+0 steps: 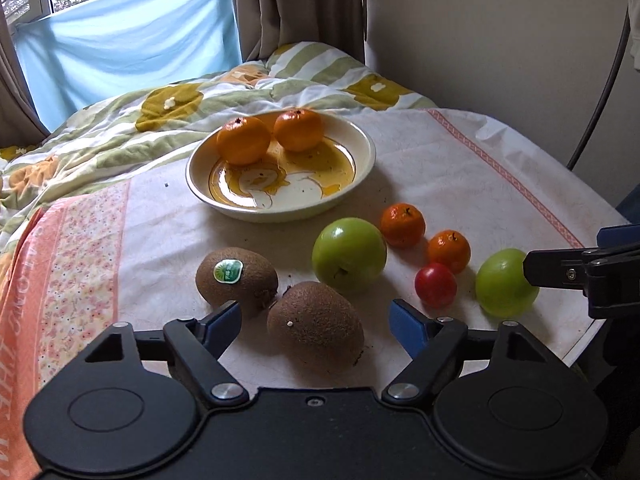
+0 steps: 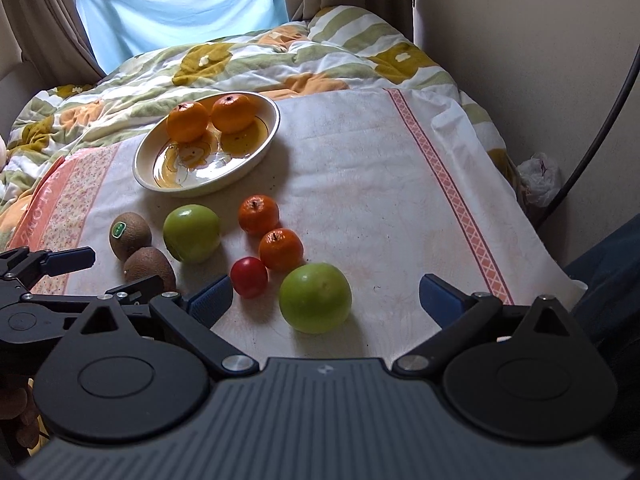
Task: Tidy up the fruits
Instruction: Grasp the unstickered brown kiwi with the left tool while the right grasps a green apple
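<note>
A cream plate (image 1: 362, 168) holds two oranges (image 1: 243, 140) at its far side. On the cloth in front lie a stickered kiwi (image 1: 236, 276), a plain kiwi (image 1: 316, 326), a large green apple (image 1: 349, 255), two small mandarins (image 1: 402, 225), a small red fruit (image 1: 435, 284) and a second green apple (image 2: 315, 298). My left gripper (image 1: 316, 320) is open around the plain kiwi, with a gap at each pad. My right gripper (image 2: 326, 294) is open, and the second green apple sits between its wide-set fingers without touching them.
The fruit lies on a white cloth with pink borders (image 1: 500, 168) over a small table beside a bed with a flowered quilt (image 1: 120, 120). A wall (image 1: 500, 32) and a dark cable (image 1: 600, 92) stand on the right. The table's near right edge (image 1: 580, 344) is close.
</note>
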The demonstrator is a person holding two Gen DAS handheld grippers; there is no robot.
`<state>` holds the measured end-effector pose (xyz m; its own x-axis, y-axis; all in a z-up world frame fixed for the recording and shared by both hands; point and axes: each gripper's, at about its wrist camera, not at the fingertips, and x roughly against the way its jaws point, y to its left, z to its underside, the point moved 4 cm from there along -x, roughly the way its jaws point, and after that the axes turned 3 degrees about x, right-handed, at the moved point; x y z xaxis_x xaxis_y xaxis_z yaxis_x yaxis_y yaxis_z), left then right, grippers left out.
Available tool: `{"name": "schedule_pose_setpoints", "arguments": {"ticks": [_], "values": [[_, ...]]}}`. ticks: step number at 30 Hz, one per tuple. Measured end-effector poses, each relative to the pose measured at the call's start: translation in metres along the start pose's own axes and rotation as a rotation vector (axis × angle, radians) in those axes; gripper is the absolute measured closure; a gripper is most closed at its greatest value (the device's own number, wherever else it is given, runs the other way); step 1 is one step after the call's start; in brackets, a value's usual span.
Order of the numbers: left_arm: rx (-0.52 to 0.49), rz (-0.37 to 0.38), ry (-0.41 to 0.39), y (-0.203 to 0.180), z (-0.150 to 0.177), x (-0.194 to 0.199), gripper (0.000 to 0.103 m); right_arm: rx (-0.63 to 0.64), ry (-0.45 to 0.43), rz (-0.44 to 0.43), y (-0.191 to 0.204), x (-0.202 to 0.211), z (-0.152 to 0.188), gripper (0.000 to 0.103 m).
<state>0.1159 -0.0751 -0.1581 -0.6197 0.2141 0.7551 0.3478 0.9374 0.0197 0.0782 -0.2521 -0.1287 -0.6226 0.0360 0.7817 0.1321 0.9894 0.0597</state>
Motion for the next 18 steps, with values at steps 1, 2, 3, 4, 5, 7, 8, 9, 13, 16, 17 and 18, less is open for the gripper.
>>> {"name": "schedule_pose_setpoints", "arguments": {"ticks": [1, 2, 3, 4, 5, 7, 8, 9, 13, 16, 17, 18], "values": [[0.002, -0.007, 0.009, 0.0, 0.001, -0.005, 0.025, -0.005, 0.005, -0.003, -0.001, -0.004, 0.001, 0.0], [0.005, -0.01, 0.015, -0.001, 0.002, -0.009, 0.026, -0.008, 0.008, -0.008, -0.002, -0.006, 0.001, 0.0], [0.008, -0.014, 0.02, -0.001, 0.002, -0.013, 0.026, -0.009, 0.01, -0.012, -0.002, -0.008, 0.002, 0.0], [0.011, -0.019, 0.025, -0.001, 0.002, -0.016, 0.026, -0.008, 0.011, -0.016, -0.002, -0.01, 0.003, 0.0], [0.013, -0.023, 0.03, -0.001, 0.002, -0.018, 0.026, -0.005, 0.012, -0.02, -0.002, -0.012, 0.002, 0.0], [0.014, -0.032, 0.045, -0.002, 0.003, -0.024, 0.026, 0.001, 0.017, -0.025, -0.002, -0.016, 0.003, 0.0], [0.015, -0.032, 0.051, -0.002, 0.004, -0.026, 0.028, 0.002, 0.019, -0.028, -0.002, -0.018, 0.003, 0.0], [0.017, -0.031, 0.059, -0.002, 0.004, -0.028, 0.03, 0.003, 0.021, -0.032, -0.002, -0.02, 0.003, 0.0], [0.017, -0.05, 0.08, -0.003, 0.005, -0.034, 0.038, 0.01, 0.028, -0.027, -0.003, -0.025, 0.004, 0.0], [0.027, -0.043, 0.082, -0.002, 0.004, -0.036, 0.038, 0.009, 0.033, -0.032, -0.005, -0.029, 0.005, 0.0], [0.024, -0.045, 0.082, -0.002, 0.003, -0.036, 0.038, 0.011, 0.034, -0.032, -0.005, -0.03, 0.006, 0.0], [0.019, -0.048, 0.082, -0.003, 0.004, -0.035, 0.038, 0.013, 0.036, -0.033, -0.005, -0.031, 0.006, 0.0]]}}
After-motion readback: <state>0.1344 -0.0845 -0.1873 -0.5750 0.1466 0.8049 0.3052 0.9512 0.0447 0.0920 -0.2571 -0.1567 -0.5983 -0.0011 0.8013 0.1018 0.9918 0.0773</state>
